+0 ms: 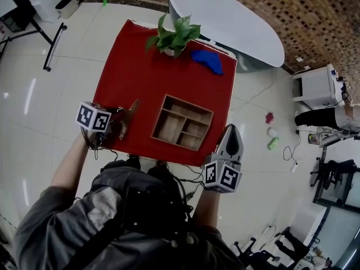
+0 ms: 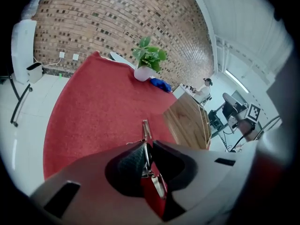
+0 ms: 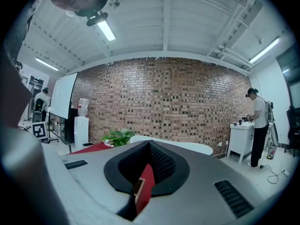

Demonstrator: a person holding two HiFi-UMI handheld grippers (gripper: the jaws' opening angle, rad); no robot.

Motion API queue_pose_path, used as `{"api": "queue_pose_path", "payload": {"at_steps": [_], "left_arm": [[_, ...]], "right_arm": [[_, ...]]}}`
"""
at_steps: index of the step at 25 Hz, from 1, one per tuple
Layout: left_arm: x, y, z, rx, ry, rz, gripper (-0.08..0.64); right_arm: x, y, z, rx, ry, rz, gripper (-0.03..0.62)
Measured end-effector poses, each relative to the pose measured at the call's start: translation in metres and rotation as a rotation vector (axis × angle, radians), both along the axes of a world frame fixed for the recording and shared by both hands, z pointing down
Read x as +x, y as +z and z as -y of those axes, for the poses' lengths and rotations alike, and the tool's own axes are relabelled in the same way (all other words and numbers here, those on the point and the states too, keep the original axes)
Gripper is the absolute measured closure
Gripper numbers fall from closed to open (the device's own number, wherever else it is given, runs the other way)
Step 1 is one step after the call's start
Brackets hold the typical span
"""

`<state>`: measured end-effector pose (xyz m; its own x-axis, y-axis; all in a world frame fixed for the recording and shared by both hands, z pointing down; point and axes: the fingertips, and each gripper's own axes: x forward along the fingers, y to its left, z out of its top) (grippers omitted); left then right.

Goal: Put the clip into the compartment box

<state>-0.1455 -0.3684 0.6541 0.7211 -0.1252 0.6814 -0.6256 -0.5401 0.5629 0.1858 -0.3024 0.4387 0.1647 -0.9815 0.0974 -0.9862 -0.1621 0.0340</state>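
The wooden compartment box (image 1: 181, 122) sits on the red table (image 1: 135, 66), near its front edge. In the left gripper view the box (image 2: 190, 123) lies ahead and to the right. My left gripper (image 2: 147, 146) is shut on a thin metal clip (image 2: 146, 128), whose tip sticks out past the pads above the red cloth. In the head view the left gripper (image 1: 135, 104) hovers just left of the box. My right gripper (image 1: 232, 128) hangs at the table's front right corner, right of the box. Its view shows the right gripper (image 3: 150, 143) shut, holding nothing and pointing up at a brick wall.
A potted plant (image 1: 173, 37) and a blue cloth (image 1: 208, 61) sit at the table's far edge. A white oval table (image 1: 225, 16) stands behind it. A white cabinet (image 1: 315, 86) stands on the right. A person (image 3: 258, 121) stands by a counter.
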Motion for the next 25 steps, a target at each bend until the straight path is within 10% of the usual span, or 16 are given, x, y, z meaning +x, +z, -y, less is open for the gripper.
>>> {"api": "queue_pose_path", "payload": {"at_steps": [12,25], "left_arm": [[0.018,-0.043,-0.004,0.123,-0.124,-0.075,0.514],[0.075,-0.265,-0.036,0.495,-0.174,-0.524,0.512]], "right_arm": [[0.041,-0.014,-0.014,0.022,-0.032,-0.002,0.583],[0.068,-0.041,-0.046,0.074,-0.054,0.002,0.583]]}}
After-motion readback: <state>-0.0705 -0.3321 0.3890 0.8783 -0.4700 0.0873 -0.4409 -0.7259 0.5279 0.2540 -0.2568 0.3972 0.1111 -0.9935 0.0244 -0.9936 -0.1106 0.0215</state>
